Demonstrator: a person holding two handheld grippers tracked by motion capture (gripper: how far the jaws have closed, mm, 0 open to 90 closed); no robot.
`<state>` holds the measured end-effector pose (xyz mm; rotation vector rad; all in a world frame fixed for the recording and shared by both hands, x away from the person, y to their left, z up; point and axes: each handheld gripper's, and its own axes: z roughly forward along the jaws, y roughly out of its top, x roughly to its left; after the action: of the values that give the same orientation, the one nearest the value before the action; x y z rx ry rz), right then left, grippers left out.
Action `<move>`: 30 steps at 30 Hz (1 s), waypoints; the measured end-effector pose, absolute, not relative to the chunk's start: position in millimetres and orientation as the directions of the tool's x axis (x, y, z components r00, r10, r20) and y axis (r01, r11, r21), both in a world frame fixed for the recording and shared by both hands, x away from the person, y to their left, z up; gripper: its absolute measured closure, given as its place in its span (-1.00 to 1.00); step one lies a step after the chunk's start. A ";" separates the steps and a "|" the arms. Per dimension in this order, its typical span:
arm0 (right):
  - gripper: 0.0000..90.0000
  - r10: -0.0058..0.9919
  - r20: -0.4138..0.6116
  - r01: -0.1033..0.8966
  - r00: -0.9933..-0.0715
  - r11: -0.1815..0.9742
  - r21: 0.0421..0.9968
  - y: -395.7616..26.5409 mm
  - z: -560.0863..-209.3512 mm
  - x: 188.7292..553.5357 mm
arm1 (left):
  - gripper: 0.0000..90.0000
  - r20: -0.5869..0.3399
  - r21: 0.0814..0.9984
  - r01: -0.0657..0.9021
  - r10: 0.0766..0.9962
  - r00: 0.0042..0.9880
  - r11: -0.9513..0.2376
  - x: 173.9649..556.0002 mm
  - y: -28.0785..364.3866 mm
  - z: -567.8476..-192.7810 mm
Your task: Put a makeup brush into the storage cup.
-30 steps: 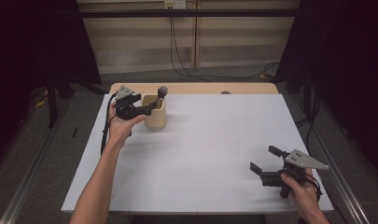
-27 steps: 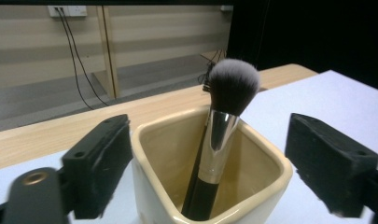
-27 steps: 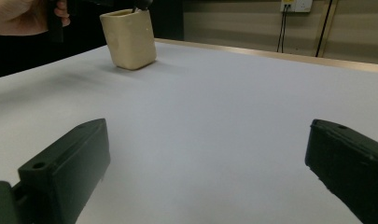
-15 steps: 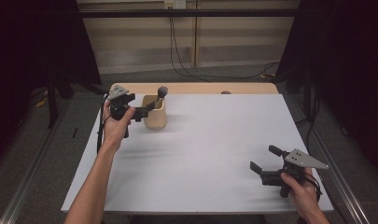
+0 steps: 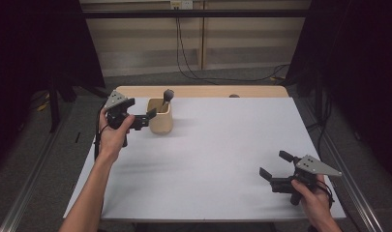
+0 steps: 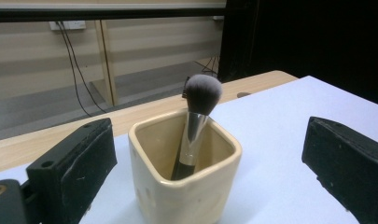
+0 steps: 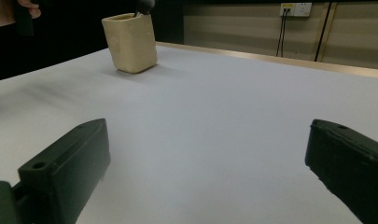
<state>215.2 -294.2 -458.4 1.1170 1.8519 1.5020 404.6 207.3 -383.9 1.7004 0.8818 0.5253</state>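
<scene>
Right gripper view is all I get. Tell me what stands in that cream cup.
Observer: A makeup brush, handle down, grey bristles up, leaning inside the cup.
Operator: Now report the left gripper.
Observer: The left gripper is open. Its jaws have just been opening, and the cup stands just ahead of them, untouched.
</scene>
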 end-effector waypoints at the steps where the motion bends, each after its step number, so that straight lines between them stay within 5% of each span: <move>1: -1.00 0.837 0.110 0.282 -0.535 0.054 0.958 -294.4 -458.5 215.5 | -0.94 -0.086 0.949 0.288 0.775 0.626 -0.127 402.9 208.0 -383.9; 30: -1.00 0.843 0.107 0.277 -0.527 0.051 0.960 -294.5 -459.0 213.2 | -0.93 -0.034 0.966 0.212 0.744 0.667 -0.146 330.0 206.7 -390.4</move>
<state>213.2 -294.5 -459.0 1.1208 1.8391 1.4953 330.0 206.7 -390.4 1.6925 0.7828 0.5570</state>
